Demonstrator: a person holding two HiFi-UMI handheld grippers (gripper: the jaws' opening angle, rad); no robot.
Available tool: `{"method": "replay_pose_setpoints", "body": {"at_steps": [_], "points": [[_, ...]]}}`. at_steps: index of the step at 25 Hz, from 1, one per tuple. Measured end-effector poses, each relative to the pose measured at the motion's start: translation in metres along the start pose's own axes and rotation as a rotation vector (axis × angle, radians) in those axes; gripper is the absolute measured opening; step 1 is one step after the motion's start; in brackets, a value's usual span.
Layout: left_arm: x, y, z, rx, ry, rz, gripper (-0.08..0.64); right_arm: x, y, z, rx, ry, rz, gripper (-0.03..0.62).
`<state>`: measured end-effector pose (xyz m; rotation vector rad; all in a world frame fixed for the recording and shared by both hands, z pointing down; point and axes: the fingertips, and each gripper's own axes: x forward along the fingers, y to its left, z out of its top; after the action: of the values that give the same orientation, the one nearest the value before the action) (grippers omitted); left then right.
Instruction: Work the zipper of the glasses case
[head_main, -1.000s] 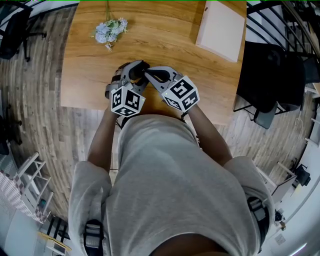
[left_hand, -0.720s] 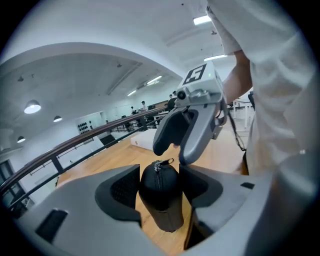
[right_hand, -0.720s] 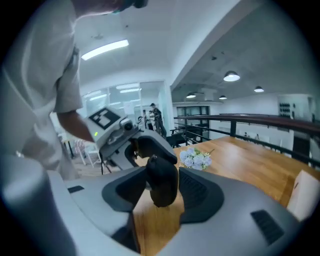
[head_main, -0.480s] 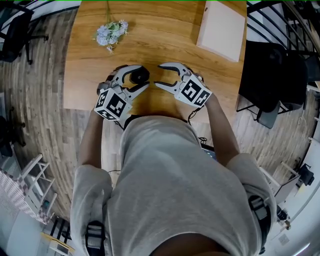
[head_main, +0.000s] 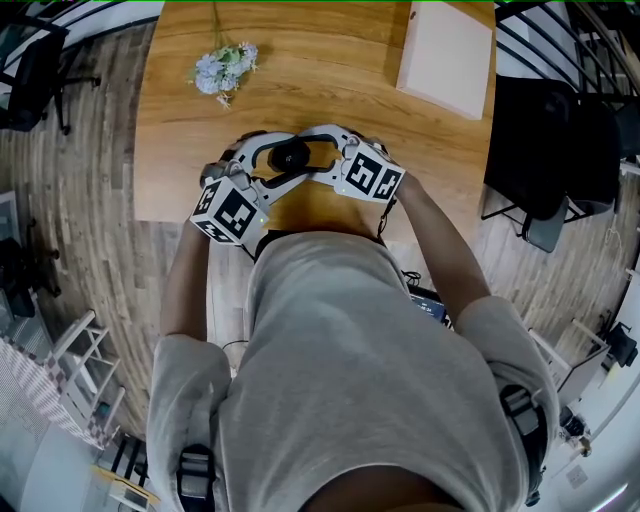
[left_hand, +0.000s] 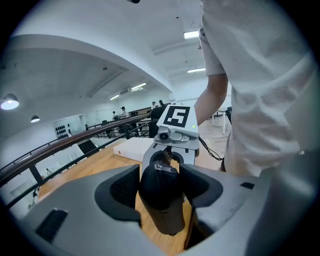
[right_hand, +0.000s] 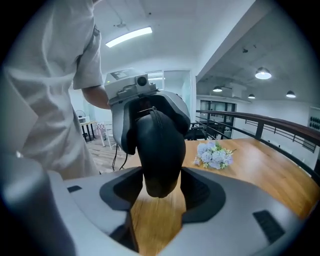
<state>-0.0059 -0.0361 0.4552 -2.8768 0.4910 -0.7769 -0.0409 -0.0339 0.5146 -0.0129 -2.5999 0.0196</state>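
**A:** What's different from a second ago?

**B:** Your right gripper (right_hand: 162, 192) was pinched shut at the glasses case (head_main: 290, 155). Its jaws have just been opening, and they're wide now with the case's end loose between them. Your left gripper (left_hand: 161, 186) is clamped on the case, over the table's (head_main: 330, 60) near edge.

**A:** Further out?

**B:** Flowers (head_main: 222, 68), a pale box (head_main: 445, 60), plank floor (head_main: 80, 200), a black chair (head_main: 550, 150).
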Motion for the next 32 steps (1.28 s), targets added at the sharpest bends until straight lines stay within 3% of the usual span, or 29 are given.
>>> {"method": "replay_pose_setpoints", "body": {"at_steps": [5,8,15,18,21,25,32], "points": [[-0.001,0.003,-0.006,-0.032,0.010,0.023,0.256,-0.002,-0.001,-0.002,-0.022,0.014,-0.027,0.242],[0.001,0.009,-0.012,-0.071,0.025,0.066,0.256,-0.008,-0.007,-0.010,-0.026,0.064,-0.084,0.238],[0.003,0.026,-0.033,-0.181,0.021,0.145,0.256,-0.037,-0.044,-0.037,-0.125,0.332,-0.361,0.235],[0.004,0.038,-0.057,-0.216,0.060,0.223,0.253,-0.050,-0.062,-0.055,-0.114,0.457,-0.471,0.235],[0.004,0.049,-0.084,-0.314,0.087,0.318,0.214,-0.054,-0.074,-0.069,-0.112,0.553,-0.548,0.235],[0.006,0.052,-0.112,-0.448,0.122,0.401,0.167,-0.046,-0.080,-0.083,-0.155,0.674,-0.587,0.235],[0.010,0.041,-0.126,-0.514,0.106,0.426,0.083,-0.035,-0.088,-0.107,-0.202,0.864,-0.602,0.235]]}}
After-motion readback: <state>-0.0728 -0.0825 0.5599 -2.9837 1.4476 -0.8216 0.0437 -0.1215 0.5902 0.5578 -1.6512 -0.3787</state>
